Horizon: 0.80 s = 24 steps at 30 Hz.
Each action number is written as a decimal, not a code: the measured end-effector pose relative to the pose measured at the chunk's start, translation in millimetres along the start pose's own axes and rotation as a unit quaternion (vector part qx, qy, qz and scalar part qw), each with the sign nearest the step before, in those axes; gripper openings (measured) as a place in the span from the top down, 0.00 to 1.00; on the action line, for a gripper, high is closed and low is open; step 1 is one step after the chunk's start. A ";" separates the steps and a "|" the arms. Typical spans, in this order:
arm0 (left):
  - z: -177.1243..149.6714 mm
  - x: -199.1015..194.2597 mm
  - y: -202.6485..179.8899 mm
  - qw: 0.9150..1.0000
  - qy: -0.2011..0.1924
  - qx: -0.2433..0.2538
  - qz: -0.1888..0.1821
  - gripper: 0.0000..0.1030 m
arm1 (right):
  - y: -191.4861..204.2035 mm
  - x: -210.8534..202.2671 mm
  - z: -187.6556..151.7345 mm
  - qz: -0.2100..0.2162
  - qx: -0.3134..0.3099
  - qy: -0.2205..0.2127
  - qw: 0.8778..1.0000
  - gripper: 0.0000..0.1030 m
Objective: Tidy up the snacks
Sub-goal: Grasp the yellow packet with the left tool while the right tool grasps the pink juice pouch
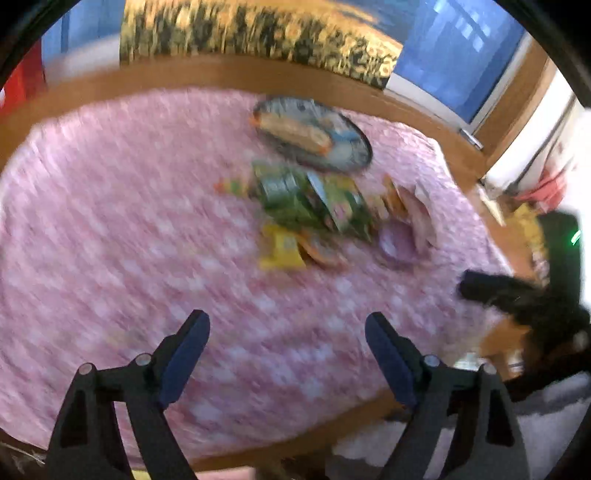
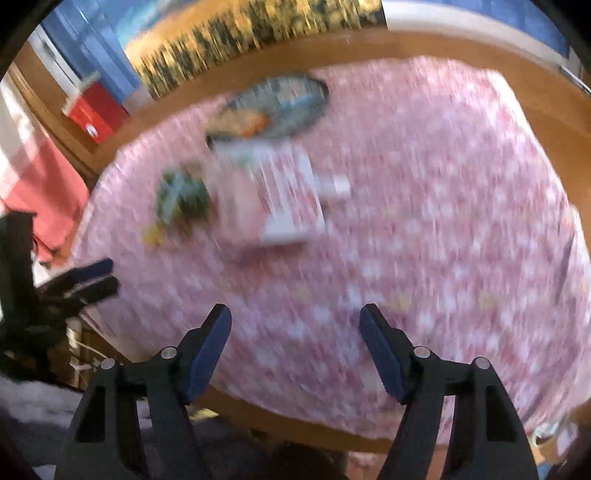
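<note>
Both views are smeared with blur, so fine detail is lost. Biggest thing first: a wooden table [image 1: 221, 79] covered by a pink cloth with pale spots [image 1: 110, 240], filling most of each view. Behind it hangs a yellow and dark patterned curtain [image 1: 258, 33] against blue window panes.

On the far side of the cloth sits a dark oval tray [image 1: 351, 142] with a long orange packet [image 1: 291, 133] already lying in it. Just in front of the tray is the heap of snacks [image 1: 314, 206]: green packets on top, a yellow packet [image 1: 282, 249] at the near edge, pinkish wrappers to the right. From the right wrist view the same heap shows as a green packet [image 2: 181, 199] beside a pale pink and white box [image 2: 280, 195], with the tray [image 2: 273, 107] just beyond. A red box [image 2: 96, 114] stands off the cloth at the upper left there.

Now the fingers. The left gripper [image 1: 286, 354] hangs over bare cloth with its blue pads wide apart and nothing between them; the snacks lie well ahead of it, toward the tray. The right gripper [image 2: 295, 350] is the same story: pads spread wide, empty, the heap ahead and a little left of its fingers. Each gripper shows at the edge of the other's view, near the table's front edge.
</note>
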<state>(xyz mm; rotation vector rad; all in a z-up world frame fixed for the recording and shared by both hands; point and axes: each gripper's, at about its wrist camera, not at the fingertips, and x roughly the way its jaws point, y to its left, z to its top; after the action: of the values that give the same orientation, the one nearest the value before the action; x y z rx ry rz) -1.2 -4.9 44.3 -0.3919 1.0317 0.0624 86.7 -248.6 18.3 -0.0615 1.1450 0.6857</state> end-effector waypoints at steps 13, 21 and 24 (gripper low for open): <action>47.3 41.3 1.2 0.999 0.028 0.035 0.018 0.43 | 8.9 -1.2 -6.7 -0.028 -0.024 -0.012 0.999 0.28; 42.0 25.4 7.9 0.999 0.035 0.035 -0.006 0.69 | 14.2 -18.3 35.0 0.046 -0.017 -0.065 0.997 0.27; 27.7 11.9 16.0 0.999 0.037 0.028 -0.002 0.69 | 22.0 -6.6 52.8 0.054 -0.040 -0.059 0.996 0.24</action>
<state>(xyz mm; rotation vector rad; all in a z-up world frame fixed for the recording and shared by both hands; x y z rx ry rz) 24.1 17.9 42.1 -0.3473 1.1037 0.0152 116.6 -214.0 53.3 -0.0272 1.0134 0.8219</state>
